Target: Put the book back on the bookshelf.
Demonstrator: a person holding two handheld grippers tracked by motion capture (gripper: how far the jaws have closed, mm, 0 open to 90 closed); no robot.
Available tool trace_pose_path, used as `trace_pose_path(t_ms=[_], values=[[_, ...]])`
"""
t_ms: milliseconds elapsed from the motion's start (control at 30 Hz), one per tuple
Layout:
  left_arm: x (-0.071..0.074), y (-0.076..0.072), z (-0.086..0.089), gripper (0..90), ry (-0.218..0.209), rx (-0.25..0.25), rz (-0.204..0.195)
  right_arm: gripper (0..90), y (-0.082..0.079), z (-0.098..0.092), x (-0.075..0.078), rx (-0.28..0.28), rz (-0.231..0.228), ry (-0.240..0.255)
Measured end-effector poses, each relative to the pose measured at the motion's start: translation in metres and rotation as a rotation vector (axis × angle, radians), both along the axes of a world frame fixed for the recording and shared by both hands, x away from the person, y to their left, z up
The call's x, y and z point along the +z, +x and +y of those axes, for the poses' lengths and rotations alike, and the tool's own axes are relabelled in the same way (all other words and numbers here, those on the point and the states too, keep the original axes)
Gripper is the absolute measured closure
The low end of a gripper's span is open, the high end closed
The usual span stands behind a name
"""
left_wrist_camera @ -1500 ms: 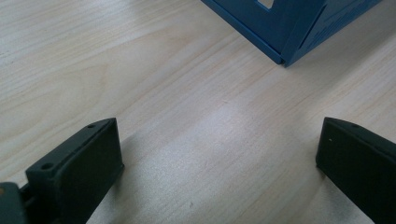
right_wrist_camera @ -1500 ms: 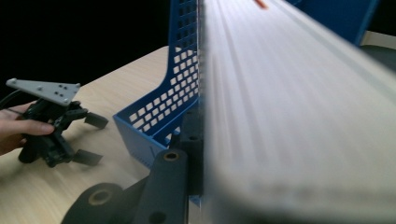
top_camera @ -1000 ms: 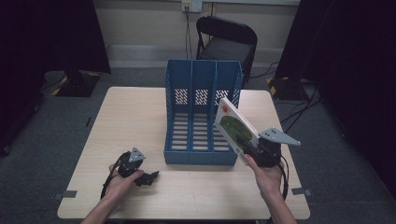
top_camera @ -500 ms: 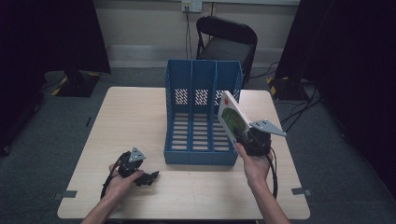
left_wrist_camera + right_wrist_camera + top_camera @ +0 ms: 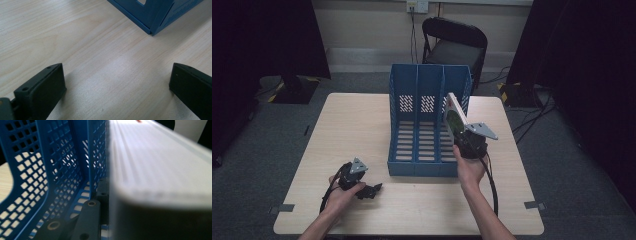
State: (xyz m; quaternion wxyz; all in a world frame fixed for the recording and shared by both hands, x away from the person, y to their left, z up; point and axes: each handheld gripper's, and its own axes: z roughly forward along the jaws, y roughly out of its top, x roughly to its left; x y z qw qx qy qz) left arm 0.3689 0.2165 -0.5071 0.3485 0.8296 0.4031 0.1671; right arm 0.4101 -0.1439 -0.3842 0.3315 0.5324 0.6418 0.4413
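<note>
A blue three-slot file rack (image 5: 428,85) stands at the middle of the wooden table (image 5: 362,120). My right gripper (image 5: 462,134) is shut on a white book with a green cover (image 5: 455,118), held tilted over the rack's rightmost slot. In the right gripper view the book's page edge (image 5: 155,162) is close up and blurred, with the rack's perforated dividers (image 5: 50,165) to its left. My left gripper (image 5: 371,190) rests open on the table near the front left. Its two jaws stand wide apart over bare wood, with the rack's front corner (image 5: 152,30) beyond them.
A black folding chair (image 5: 457,42) stands behind the table's far edge. Cables run along the floor at the right (image 5: 532,120). Tape marks sit on the table's front corners (image 5: 532,205). Dark curtains hang on both sides.
My right gripper has carried the book to the left and forward, from beside the rack's right side to over its rightmost slot. The left gripper has stayed still.
</note>
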Motion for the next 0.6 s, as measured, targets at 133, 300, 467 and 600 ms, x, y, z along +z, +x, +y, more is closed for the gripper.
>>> trace_pose_path(t_ms=[133, 300, 467, 600], values=[[0.000, 0.000, 0.000, 0.0, 0.000, 0.000, 0.000, 76.5, 0.008, 0.004, -0.006, -0.024, 0.016, -0.003], [0.000, 0.000, 0.000, 0.0, -0.003, 0.000, 0.002, 76.6, 0.016, 0.008, -0.014, -0.048, 0.032, -0.015], [0.000, 0.000, 0.000, 0.0, -0.003, 0.000, 0.001, 76.6, 0.019, 0.011, -0.021, -0.057, 0.052, -0.037], [0.000, 0.000, 0.000, 0.0, -0.003, -0.001, 0.002, 76.5, 0.022, 0.010, -0.026, -0.064, 0.073, -0.054]])
